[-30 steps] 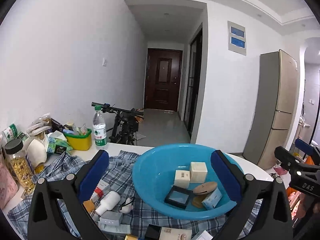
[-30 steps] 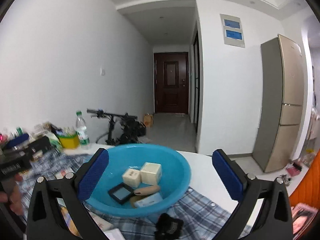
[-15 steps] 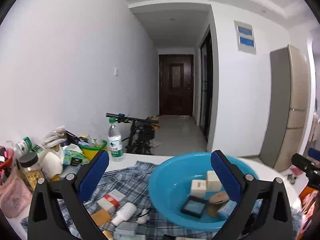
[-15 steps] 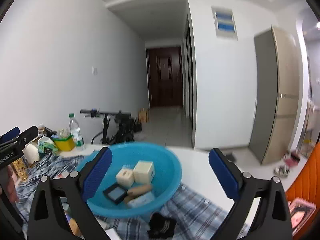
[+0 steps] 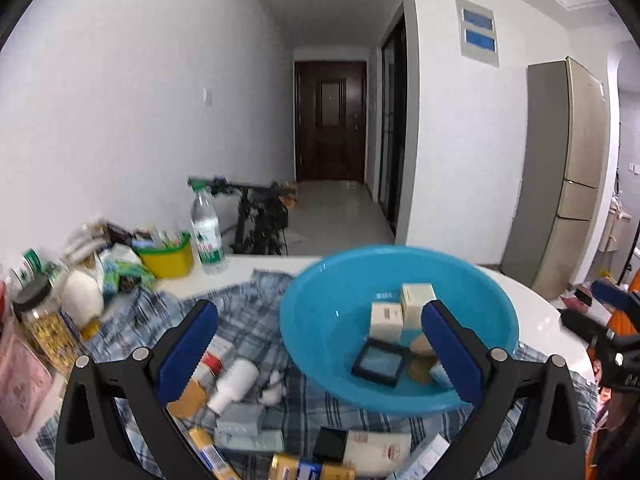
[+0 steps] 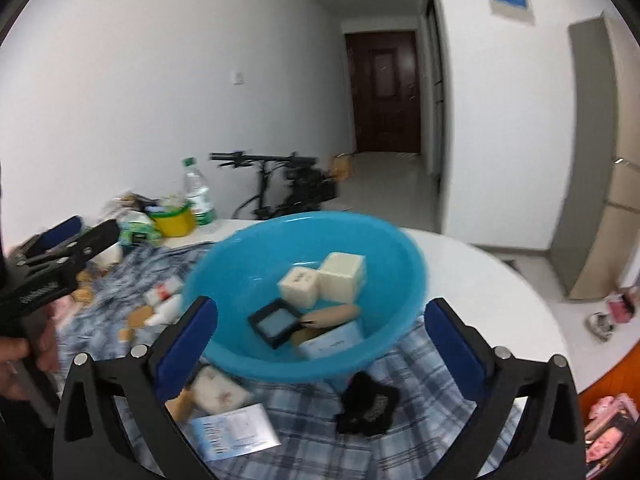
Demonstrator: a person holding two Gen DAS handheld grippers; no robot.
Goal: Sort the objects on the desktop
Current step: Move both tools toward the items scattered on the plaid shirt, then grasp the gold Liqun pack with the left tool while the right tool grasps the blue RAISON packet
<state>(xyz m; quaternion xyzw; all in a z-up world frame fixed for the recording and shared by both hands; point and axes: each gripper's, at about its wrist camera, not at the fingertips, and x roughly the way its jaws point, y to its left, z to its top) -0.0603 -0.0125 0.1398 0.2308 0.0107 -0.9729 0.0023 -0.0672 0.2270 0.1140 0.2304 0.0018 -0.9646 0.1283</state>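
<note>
A blue basin (image 5: pixel 400 250) stands on a checked cloth (image 5: pixel 256 320) and holds two cream boxes (image 5: pixel 418 298), a black-framed compact (image 5: pixel 380 362) and a wooden piece (image 5: pixel 420 346). Loose on the cloth lie a white bottle (image 5: pixel 236 384), a black box (image 5: pixel 330 444) and several cartons. My left gripper (image 5: pixel 316 320) hangs open above the cloth and the basin's near rim, empty. My right gripper (image 6: pixel 320 312) faces the basin (image 6: pixel 304 218), its jaws opening with nothing between them. A black fuzzy item (image 6: pixel 368 404) and a pale blue card (image 6: pixel 234 432) lie below it.
A water bottle (image 5: pixel 206 236), a yellow tub (image 5: pixel 168 260), a grain jar (image 5: pixel 44 328) and a pink pouch (image 5: pixel 20 380) crowd the table's left side. The white round table (image 5: pixel 536 320) curves off to the right. Beyond it stand a bicycle (image 5: pixel 256 216) and a fridge (image 5: pixel 568 176).
Both grippers have sunk and tipped down toward the table, so the basin and the cloth fill more of each view. Nothing was picked up or let go.
</note>
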